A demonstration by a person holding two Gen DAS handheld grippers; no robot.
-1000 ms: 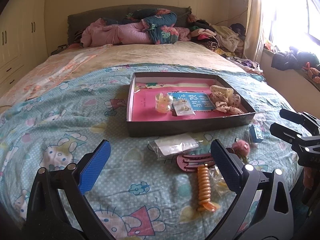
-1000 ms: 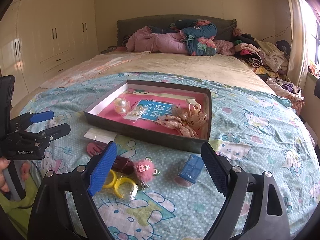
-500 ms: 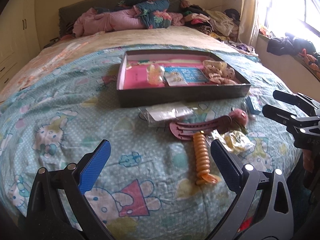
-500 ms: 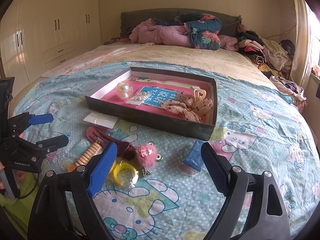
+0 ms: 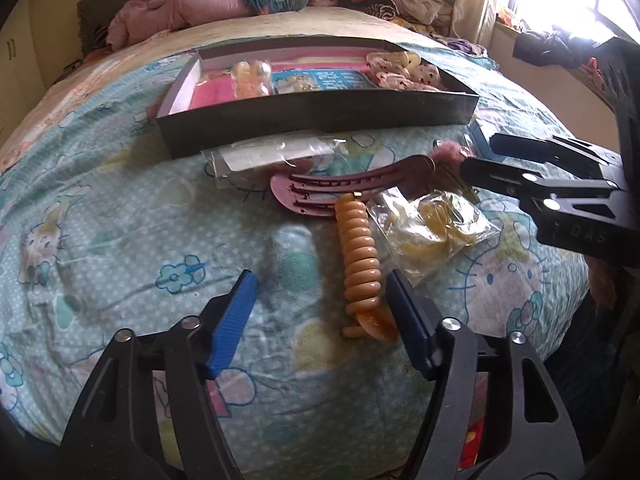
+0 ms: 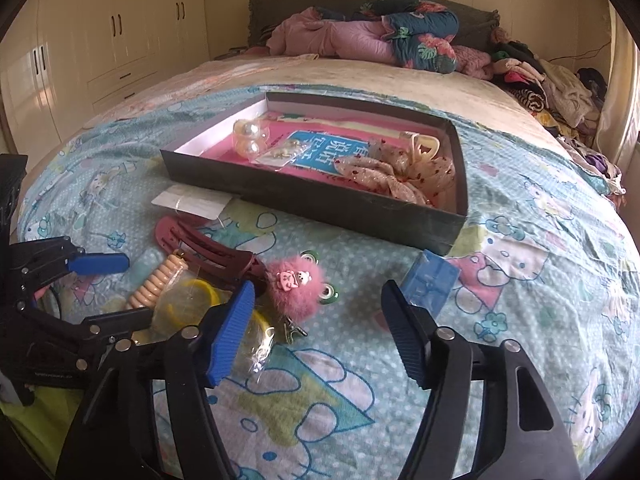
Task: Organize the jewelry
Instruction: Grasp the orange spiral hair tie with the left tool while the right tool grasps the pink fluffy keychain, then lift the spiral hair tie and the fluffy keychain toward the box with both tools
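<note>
Both grippers hang over the bed [image 6: 540, 240], jaws closing with nothing between them. The left gripper [image 5: 320, 292] sits beside the orange spiral hair tie [image 5: 358, 252]; the right gripper [image 6: 318, 304] is near the pink fluffy clip [image 6: 298, 284]. The box [image 6: 320, 200] lies beyond.

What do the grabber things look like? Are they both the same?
Yes, they match. The left gripper and right gripper are both black, angular frames with cut-out holes and silver screws. Each has two fingers with ridged blue pads. One has small pale lettering on its side.
</note>
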